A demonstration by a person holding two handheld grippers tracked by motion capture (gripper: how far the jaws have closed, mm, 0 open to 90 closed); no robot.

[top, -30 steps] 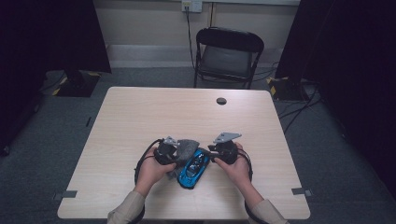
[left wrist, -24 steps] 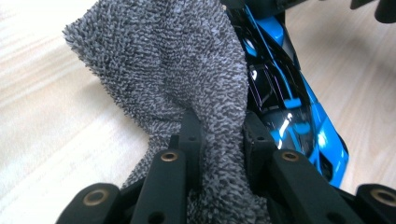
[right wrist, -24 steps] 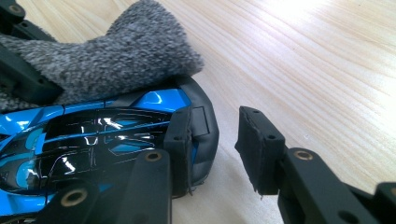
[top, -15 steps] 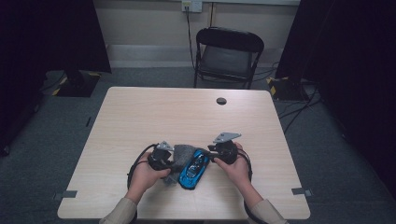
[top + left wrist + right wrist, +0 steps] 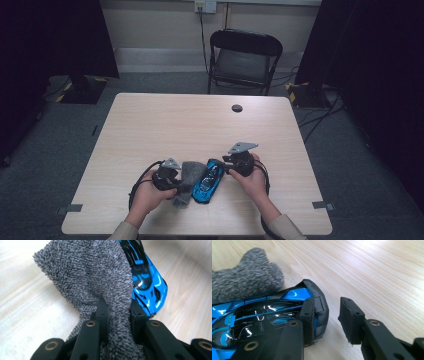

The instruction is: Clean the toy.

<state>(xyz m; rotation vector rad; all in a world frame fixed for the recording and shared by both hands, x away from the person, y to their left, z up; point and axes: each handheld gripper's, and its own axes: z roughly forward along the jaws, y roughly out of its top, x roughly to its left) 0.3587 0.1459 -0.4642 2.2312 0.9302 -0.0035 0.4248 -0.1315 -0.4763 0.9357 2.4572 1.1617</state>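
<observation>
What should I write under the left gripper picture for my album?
The left gripper pinches a fuzzy grey cloth beside a shiny blue toy car.

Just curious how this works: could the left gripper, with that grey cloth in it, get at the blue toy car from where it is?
Probably yes. The left gripper is shut on the grey cloth, which already hangs against the blue toy car, nothing between.

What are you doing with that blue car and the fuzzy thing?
A person at a wooden table holds a gripper in each hand. The left gripper has its jaws shut on a fuzzy grey cloth, which lies against the blue toy car. It looks like the car is being wiped. At the car's end, one jaw of the right gripper rests on it, the other stands clear, so it seems only to steady it.
</observation>
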